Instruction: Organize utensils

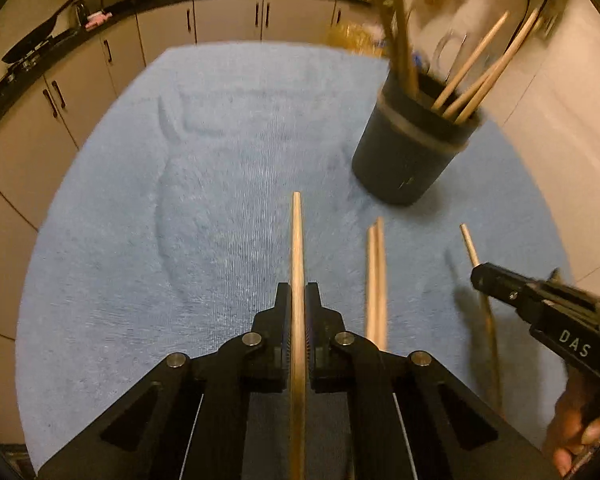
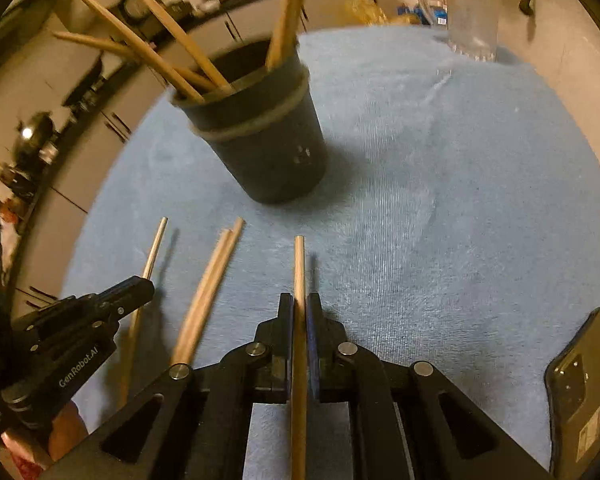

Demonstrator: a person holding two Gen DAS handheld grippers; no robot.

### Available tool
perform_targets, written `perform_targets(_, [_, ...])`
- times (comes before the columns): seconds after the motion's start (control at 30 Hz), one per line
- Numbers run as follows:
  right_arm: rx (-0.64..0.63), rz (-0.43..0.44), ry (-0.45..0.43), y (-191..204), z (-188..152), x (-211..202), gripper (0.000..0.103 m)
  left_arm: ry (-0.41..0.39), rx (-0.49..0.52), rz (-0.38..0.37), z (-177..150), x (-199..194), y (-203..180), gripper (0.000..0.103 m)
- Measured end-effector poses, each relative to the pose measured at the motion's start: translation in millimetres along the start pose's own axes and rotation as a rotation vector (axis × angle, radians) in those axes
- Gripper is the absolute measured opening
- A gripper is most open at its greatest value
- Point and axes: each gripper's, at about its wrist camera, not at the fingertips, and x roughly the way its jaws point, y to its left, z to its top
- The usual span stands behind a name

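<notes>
Left fingers (image 1: 299,300) clamp a chopstick (image 1: 297,240); right fingers (image 2: 299,312) clamp another stick (image 2: 299,264). Two sticks (image 1: 376,276) lie between, near the cup (image 1: 412,152).

Black left gripper (image 1: 298,300) – silver pivot screws, bare-skinned hand (image 1: 580,432) beside it

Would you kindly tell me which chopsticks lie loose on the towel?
The pair lying side by side between the grippers; the two beside it are each clamped in jaws, and the rest stand in the cup.
</notes>
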Motion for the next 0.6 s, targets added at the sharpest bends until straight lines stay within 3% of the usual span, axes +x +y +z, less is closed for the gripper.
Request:
perform_targets(0.17, [-0.014, 0.048, -0.144, 6, -10, -43, 0.007, -0.115, -0.01, -0.062, 0, -42, -2, 0.006])
perform_targets(0.4, [-0.048, 0.096, -0.357, 22, -20, -99, 0.007, -0.236, 0.001, -0.093, 2, -81, -7, 0.006])
perform_targets(0.6, [-0.06, 0.103, -0.447, 31, -24, -123, 0.007, -0.301, 0.009, -0.1, -2, -106, -4, 0.006])
